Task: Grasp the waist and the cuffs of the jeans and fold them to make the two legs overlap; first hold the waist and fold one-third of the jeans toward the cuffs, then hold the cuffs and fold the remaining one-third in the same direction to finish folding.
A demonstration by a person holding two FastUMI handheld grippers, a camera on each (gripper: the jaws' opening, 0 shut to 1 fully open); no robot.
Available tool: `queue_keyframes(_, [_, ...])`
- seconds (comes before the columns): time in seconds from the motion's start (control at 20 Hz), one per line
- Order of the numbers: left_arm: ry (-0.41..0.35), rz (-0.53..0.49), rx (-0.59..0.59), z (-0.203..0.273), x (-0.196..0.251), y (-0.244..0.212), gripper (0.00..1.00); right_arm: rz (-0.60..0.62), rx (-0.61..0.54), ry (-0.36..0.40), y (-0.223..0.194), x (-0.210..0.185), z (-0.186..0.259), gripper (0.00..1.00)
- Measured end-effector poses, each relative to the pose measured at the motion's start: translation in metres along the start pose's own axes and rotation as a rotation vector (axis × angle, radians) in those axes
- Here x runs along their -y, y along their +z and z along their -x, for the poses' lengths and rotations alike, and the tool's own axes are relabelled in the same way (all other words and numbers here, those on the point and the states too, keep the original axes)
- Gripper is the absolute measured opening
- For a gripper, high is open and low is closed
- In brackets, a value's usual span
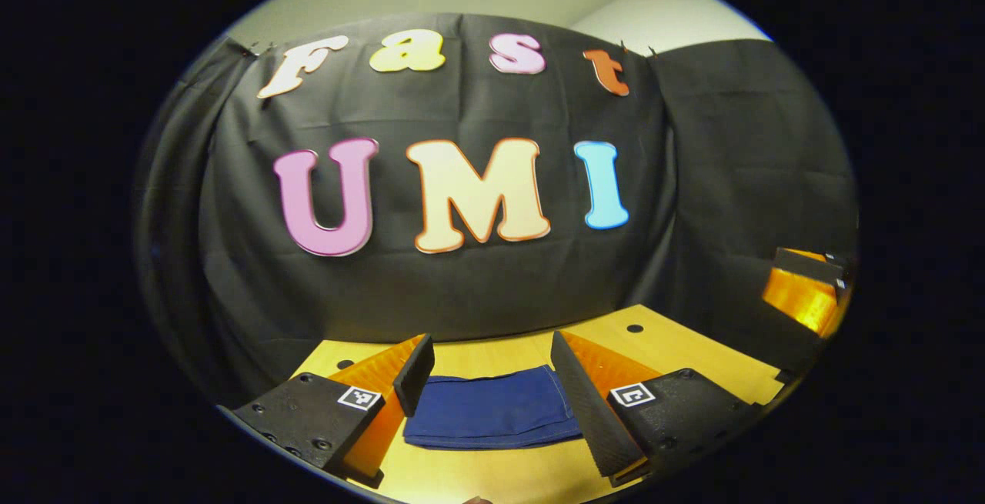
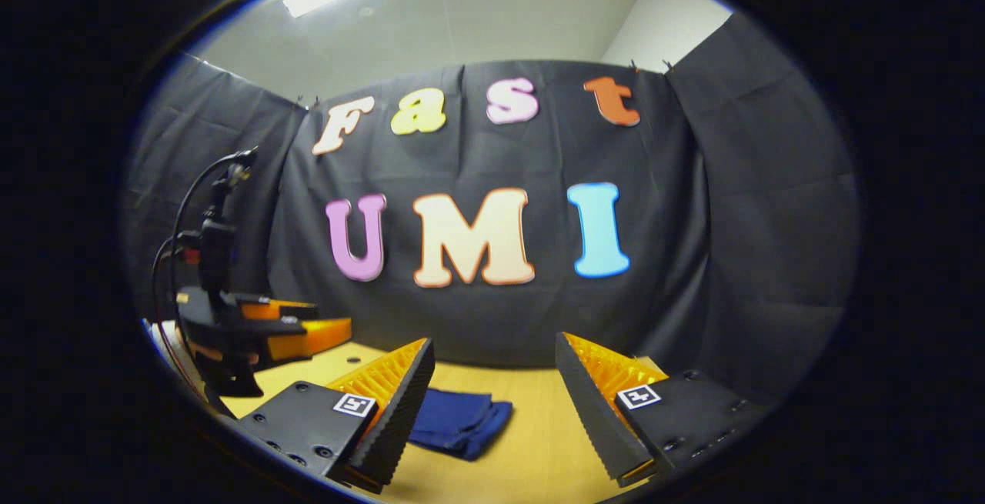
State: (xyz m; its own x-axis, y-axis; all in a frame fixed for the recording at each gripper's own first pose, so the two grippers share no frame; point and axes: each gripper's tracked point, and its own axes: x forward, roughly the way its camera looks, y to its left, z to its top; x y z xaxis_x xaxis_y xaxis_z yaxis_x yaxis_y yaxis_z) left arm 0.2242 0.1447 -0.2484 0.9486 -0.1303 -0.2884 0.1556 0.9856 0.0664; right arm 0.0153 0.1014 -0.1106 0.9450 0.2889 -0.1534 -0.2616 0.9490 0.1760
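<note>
The dark blue jeans [image 1: 492,412] lie folded in a flat packet on the yellow table [image 1: 692,358]. My left gripper [image 1: 492,377] hangs open above the table, its two fingers apart on either side of the packet and touching nothing. In the right gripper view the jeans [image 2: 458,421] lie low and left of centre, partly hidden behind the left finger. My right gripper [image 2: 492,377] is open too, with nothing between its fingers. The left gripper [image 2: 254,335] appears at the far left of that view. The right gripper [image 1: 804,288] peeks in at the right edge of the left gripper view.
The black cloth wall [image 1: 462,281] closes the far side of the table just beyond the jeans. Small round holes [image 1: 635,328] mark the tabletop. A black cable [image 2: 188,204] arcs up over the left gripper.
</note>
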Motion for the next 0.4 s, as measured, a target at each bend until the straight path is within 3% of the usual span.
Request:
queue_keyframes(0.2, [-0.005,0.085,0.044,0.054,-0.030,0.020,0.94,-0.024,0.097,-0.003,0.043,-0.036,0.025,0.94])
queue_keyframes(0.35, [0.018,0.060,0.064,0.079,-0.053,0.027,0.93,-0.002,0.117,-0.016,0.050,-0.050,0.043,1.00])
queue_keyframes(0.4, [0.023,0.050,0.078,0.086,-0.059,0.031,0.94,0.003,0.114,-0.019,0.050,-0.054,0.050,0.97])
